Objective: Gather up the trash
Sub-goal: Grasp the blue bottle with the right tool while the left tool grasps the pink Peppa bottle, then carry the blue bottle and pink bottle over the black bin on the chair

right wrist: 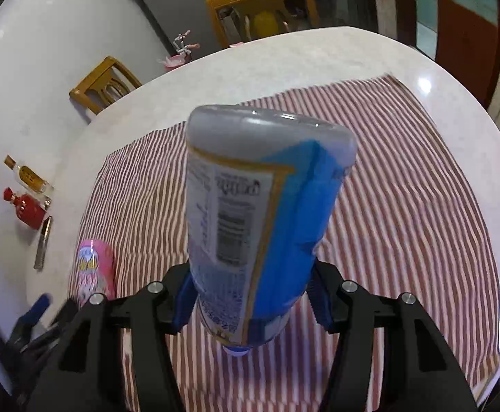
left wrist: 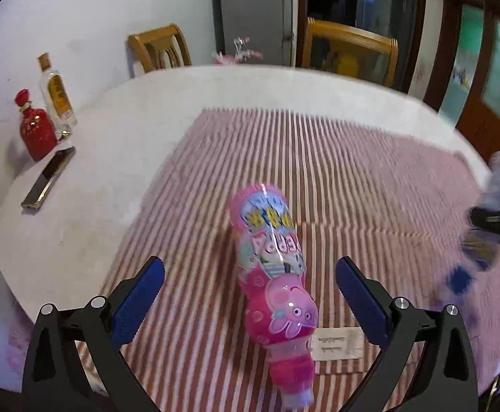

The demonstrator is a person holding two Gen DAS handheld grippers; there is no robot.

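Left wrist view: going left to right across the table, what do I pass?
Red bottle → clear bottle → dark flat bar → pink bottle lying on the striped cloth, between the open left gripper fingers → right gripper, blurred.

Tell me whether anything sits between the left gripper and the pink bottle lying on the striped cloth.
Nothing visible does. The left gripper stands open with the pink bottle lying lengthwise between its blue pads, neither pad touching it. Only striped cloth shows on either side. The right gripper, shut on the blue bottle, is off to the side.
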